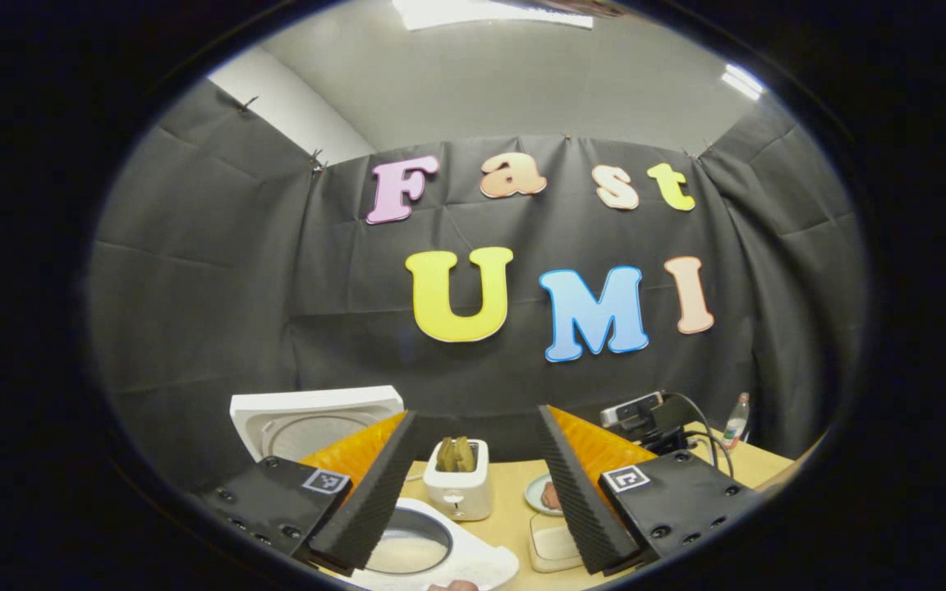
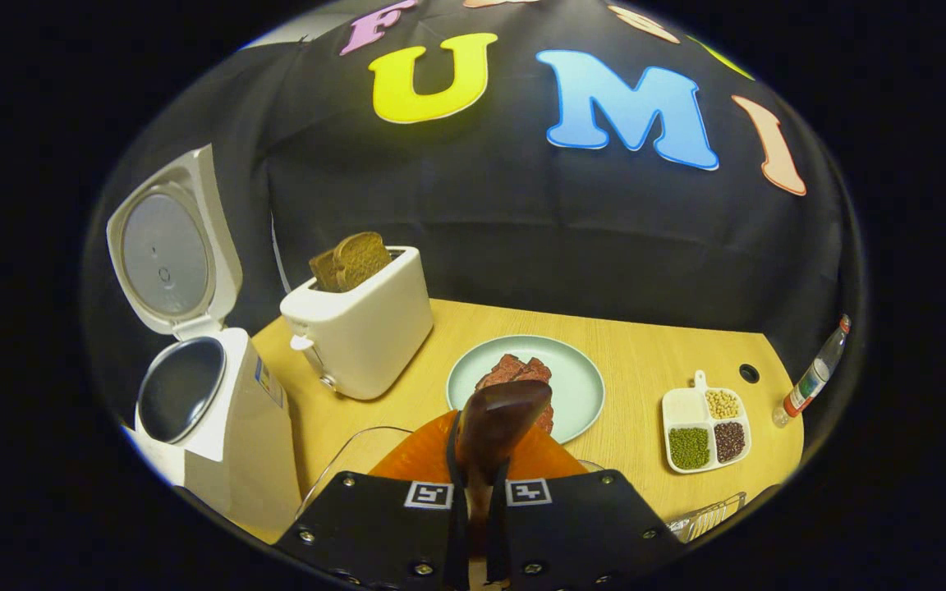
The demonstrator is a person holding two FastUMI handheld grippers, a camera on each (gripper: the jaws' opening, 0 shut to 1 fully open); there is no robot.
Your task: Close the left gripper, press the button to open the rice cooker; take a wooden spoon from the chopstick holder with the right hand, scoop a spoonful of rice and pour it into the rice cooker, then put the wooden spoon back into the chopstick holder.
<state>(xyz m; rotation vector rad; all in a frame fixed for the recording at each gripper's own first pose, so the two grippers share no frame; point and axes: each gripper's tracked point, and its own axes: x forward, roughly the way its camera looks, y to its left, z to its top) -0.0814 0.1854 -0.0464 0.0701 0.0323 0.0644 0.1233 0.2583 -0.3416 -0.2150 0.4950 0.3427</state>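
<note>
wooden spoon in right hand-held gripper

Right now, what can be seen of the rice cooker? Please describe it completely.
The rice cooker is a white, boxy appliance that looks like smooth plastic, standing upright at the left end of the wooden table, beside the white toaster and apart from it. Its hinged lid stands open and nearly upright, showing a round grey metal-looking inner plate. The inner pot is dark and round; its contents cannot be told from this view. A small label sits on its side. Neither gripper touches it.
</note>
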